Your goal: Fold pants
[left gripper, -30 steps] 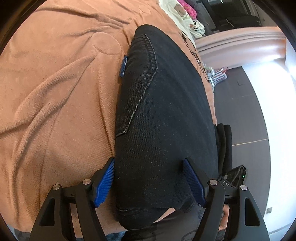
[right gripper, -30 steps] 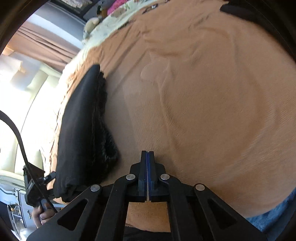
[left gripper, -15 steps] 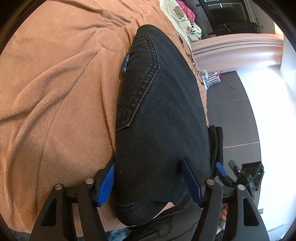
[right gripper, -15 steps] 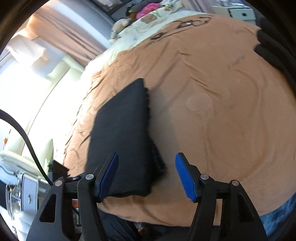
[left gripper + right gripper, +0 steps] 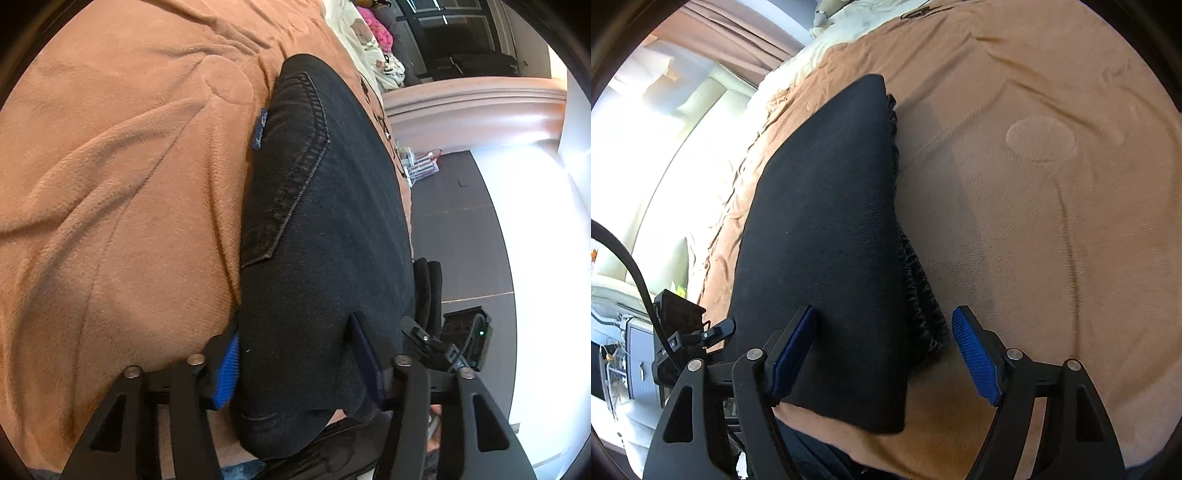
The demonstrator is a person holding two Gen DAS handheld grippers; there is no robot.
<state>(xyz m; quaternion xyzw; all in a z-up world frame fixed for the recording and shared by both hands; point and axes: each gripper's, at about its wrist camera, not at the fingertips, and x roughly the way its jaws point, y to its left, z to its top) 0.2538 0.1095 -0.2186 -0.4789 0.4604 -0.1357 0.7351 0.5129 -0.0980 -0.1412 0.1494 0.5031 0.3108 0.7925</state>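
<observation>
Black jeans (image 5: 325, 236) lie folded into a long stack on an orange blanket (image 5: 122, 177), back pocket stitching and a small blue tag facing up. My left gripper (image 5: 299, 365) is open, its blue pads straddling the near end of the stack. In the right wrist view the same folded jeans (image 5: 827, 240) show a plain face with layered edges on the right. My right gripper (image 5: 886, 350) is open, fingers straddling the stack's near right edge.
The blanket (image 5: 1052, 206) covers a bed with cream bedding (image 5: 373, 44) at its far end. A dark floor (image 5: 458, 229) and a pink curved piece of furniture (image 5: 472, 107) lie beyond the bed's edge. The other gripper's body (image 5: 683, 332) shows at the left.
My right gripper went from shut to open and moved left over the near end of the jeans. My left gripper stayed open around the stack, shifting slightly.
</observation>
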